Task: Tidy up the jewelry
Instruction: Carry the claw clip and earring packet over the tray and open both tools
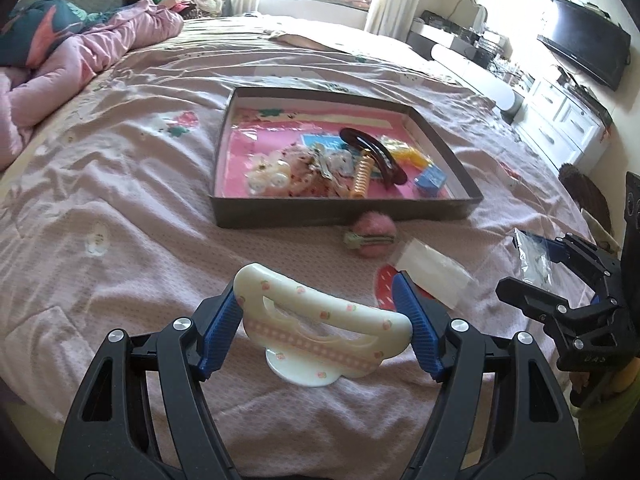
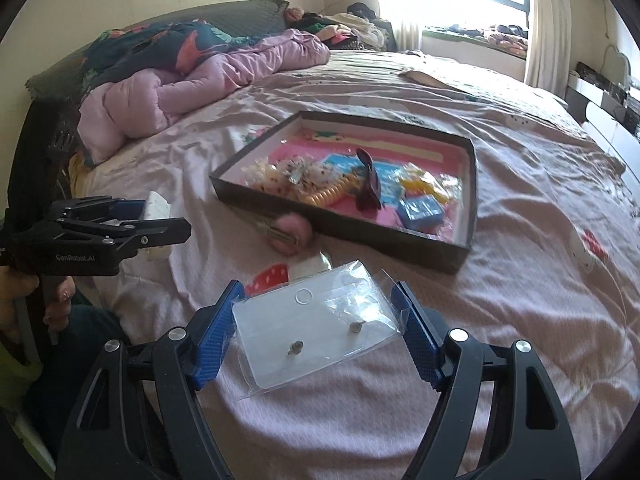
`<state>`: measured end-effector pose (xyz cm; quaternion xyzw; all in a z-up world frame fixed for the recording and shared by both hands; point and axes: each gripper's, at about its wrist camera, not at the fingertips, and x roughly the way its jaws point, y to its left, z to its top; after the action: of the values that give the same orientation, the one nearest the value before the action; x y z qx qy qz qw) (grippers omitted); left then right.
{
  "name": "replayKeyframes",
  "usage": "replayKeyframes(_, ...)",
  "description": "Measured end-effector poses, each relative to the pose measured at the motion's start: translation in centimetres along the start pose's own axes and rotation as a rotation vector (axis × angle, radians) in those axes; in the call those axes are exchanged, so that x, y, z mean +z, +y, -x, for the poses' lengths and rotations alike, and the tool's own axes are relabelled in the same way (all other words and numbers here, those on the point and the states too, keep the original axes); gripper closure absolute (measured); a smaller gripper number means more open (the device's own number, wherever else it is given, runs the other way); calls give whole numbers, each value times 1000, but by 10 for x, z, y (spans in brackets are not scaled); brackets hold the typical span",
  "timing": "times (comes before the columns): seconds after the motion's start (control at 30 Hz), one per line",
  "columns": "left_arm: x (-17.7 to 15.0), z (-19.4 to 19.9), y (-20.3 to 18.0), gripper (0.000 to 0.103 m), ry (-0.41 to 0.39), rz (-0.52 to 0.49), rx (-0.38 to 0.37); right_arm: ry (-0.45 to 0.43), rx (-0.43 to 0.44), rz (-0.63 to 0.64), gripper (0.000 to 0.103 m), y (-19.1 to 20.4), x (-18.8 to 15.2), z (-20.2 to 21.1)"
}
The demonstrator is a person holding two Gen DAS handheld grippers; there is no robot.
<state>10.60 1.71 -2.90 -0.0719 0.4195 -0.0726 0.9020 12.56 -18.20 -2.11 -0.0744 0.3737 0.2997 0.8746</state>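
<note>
My left gripper [image 1: 322,326] is shut on a white hair claw clip [image 1: 324,330] with small pink prints, low over the bed. My right gripper [image 2: 316,334] is shut on a clear plastic bag with an earring card [image 2: 312,336], two studs showing on it. A dark shallow tray [image 1: 340,210] lies ahead on the bed and holds a dark claw clip [image 1: 374,152], an orange spiral hair tie [image 1: 362,178], fluffy pale hair pieces [image 1: 288,172], a yellow item [image 1: 408,156] and a blue box [image 1: 430,180]. The tray also shows in the right wrist view [image 2: 432,246].
A pink pom-pom hair clip [image 1: 370,236] lies on the sheet against the tray's near wall. A white card [image 1: 434,268] and a red strawberry patch [image 1: 386,286] lie right of my left gripper. A pink quilt [image 1: 60,68] is bunched at the far left. A TV [image 1: 584,52] and cabinets stand right.
</note>
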Motion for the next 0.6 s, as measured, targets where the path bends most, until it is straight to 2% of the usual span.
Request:
replayKeyframes(0.3,29,-7,21,39,-19,30,19,-28,-4,10,30,-6,36,-20)
replayKeyframes(0.6,62,-30,26,39,-14,27,27,-25,-56,-16,30,-33,61,-44)
